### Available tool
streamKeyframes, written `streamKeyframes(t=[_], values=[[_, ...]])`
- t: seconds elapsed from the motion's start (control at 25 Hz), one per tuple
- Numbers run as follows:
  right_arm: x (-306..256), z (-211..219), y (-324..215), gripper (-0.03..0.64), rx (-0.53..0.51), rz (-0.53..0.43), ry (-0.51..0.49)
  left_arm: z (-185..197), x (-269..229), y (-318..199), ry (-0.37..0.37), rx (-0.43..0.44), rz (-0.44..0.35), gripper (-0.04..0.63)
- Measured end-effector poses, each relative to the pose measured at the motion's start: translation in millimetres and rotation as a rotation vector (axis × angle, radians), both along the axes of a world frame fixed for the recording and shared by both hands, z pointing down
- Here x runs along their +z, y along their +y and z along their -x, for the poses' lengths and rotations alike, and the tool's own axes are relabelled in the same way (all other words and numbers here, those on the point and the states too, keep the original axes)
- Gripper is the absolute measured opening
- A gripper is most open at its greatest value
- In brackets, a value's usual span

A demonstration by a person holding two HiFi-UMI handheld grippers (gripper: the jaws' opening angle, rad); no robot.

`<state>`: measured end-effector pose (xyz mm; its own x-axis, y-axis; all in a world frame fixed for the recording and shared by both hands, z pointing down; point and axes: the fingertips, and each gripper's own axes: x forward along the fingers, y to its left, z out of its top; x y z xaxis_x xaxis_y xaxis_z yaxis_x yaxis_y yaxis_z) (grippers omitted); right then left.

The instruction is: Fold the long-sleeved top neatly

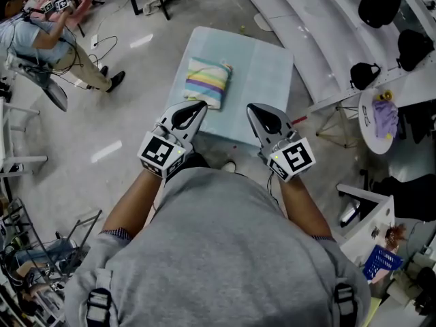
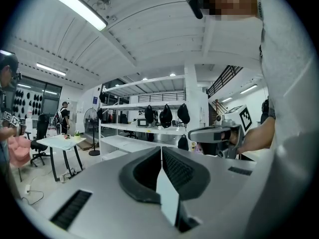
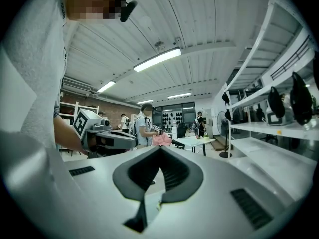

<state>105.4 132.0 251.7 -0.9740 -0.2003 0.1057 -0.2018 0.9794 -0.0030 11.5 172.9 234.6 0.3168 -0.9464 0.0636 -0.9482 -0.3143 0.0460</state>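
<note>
we judge the fold done: top (image 1: 208,82) lies folded on the desk (image 1: 266,80); left hand-held gripper (image 1: 197,109) and right hand-held gripper (image 1: 254,110) closed, empty.

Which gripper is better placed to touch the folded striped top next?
Left, probably. The left gripper points toward the striped top, which lies on its side of the table; the right gripper is farther away. Both are shut and empty.
</note>
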Motion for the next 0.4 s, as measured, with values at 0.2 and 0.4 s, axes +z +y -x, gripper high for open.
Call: streamKeyframes(t=[0.2,0.4], values=[[1.4,-0.2,-1.2,0.006,-0.006,0.013,0.003,-1.0,0.3,-4.3,0.002,0.002,0.011,0.021],[-2.6,3.3,-4.1,0.006,-0.006,0.019,0.005,1.3,-4.1,-8.0,0.002,0.006,0.015,0.022]])
